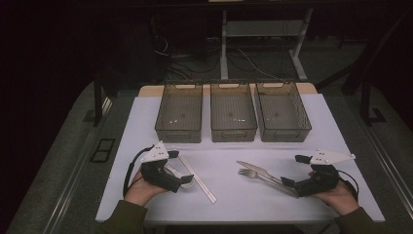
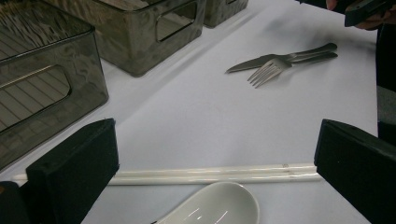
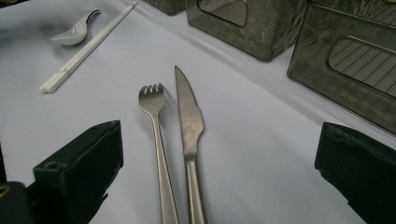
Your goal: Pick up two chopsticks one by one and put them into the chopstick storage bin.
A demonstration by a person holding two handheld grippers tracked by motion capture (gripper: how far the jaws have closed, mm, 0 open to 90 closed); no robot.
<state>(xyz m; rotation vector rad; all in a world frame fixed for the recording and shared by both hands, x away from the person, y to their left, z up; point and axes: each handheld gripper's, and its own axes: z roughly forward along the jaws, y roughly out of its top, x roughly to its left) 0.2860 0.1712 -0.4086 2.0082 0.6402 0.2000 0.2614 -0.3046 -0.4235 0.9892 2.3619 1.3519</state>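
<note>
Between the wide-spread jaws of the right gripper (image 3: 219, 172), a steel fork (image 3: 156, 126) and a steel knife (image 3: 189, 126) are seen lying flat, side by side, handles twd the gripper, tips pointing away; nothing is gripped. Both are matte grey metal w/ slim handles; the knife blade is pointed, the fork short-tined. In the high view the pair lies on the right half of the table (image 1: 229, 195), just beside the right gripper (image 1: 294, 170).

The left gripper (image 2: 215, 168) is likewise held fully open and empty; a pair of white chopsticks (image 2: 210, 174) is laid crosswise between its jaws, w/ a glossy white ceramic spoon (image 2: 219, 207) just on the near side of them, approx. touching. In the high view the left gripper (image 1: 182, 168) sits over these on the left half.

Bare white tabletop is left between the two cutlery groups and betw. them and the bins, so room for moving is ample; the near table edge is close behind both hands.

Along the far side, three smoky translucent plastic bins (image 1: 233, 118) are set in a row, rectangular, w/ ribbed floors and cut-out handles, near each other, none holding anything.
</note>
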